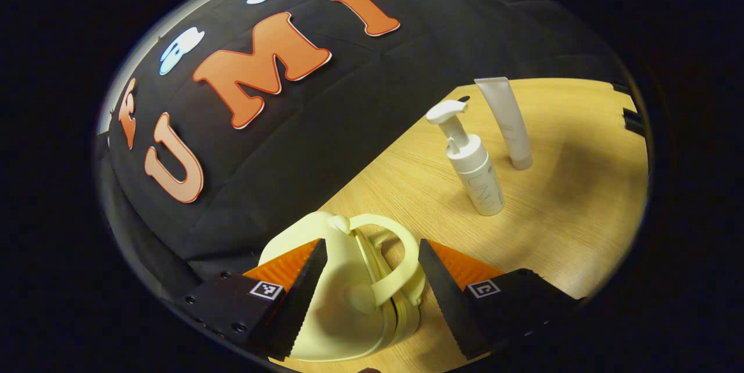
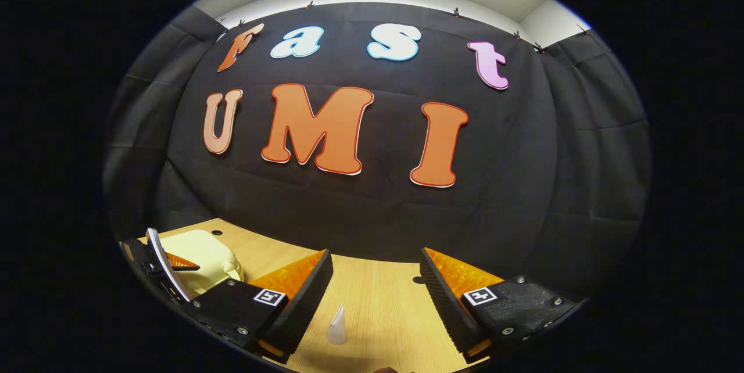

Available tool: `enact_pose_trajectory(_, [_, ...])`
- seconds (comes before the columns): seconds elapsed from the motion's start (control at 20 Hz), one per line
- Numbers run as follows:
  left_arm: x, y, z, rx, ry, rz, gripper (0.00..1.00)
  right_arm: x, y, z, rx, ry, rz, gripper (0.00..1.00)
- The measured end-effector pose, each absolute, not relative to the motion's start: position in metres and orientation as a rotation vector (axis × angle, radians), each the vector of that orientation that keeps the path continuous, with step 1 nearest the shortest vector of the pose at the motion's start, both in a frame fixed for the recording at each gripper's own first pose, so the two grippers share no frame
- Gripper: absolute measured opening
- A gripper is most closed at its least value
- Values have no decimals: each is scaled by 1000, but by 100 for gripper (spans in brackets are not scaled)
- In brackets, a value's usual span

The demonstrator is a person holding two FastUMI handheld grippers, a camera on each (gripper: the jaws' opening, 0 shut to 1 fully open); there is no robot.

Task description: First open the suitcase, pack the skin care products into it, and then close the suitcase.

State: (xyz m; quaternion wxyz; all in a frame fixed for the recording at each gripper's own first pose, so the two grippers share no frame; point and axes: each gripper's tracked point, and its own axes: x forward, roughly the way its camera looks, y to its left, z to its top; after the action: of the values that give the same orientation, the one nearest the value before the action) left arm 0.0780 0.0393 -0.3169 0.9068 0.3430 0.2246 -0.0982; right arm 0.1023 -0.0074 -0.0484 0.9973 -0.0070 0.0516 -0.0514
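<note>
Pump bottle (image 1: 476, 169): grey lettering runs down its side, too blurred to make out. Tube (image 1: 507, 123) next to it carries a faint mark, also unreadable. Small square black-and-white coded tags sit on the tongs' fingers (image 1: 290, 291) in both views; patterns only, no text.

Recording booth: black cloth wall (image 2: 372, 210), wooden tabletop (image 1: 552, 204)

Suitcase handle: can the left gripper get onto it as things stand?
Probably yes. In the left gripper view the left gripper is open with the suitcase handle sitting between its fingers and nothing blocking it. The pump bottle and tube stand farther off.
</note>
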Motion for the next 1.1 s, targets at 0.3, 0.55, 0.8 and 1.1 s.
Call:
enact_pose_trajectory(0.3, [82,48,-344,798,507,-215,98,102,-8,-52,-11,111,-115,95])
enact_pose_trajectory(0.55, [90,41,-349,914,487,-212,88,102,-6,-56,-8,116,-115,95])
enact_pose_trajectory(0.8, [102,36,-362,1006,510,-217,46,103,-4,-56,-8,117,-118,95])
enact_pose_trajectory(1.1, [103,32,-335,950,482,-189,13,104,1,-56,-10,115,-116,95])
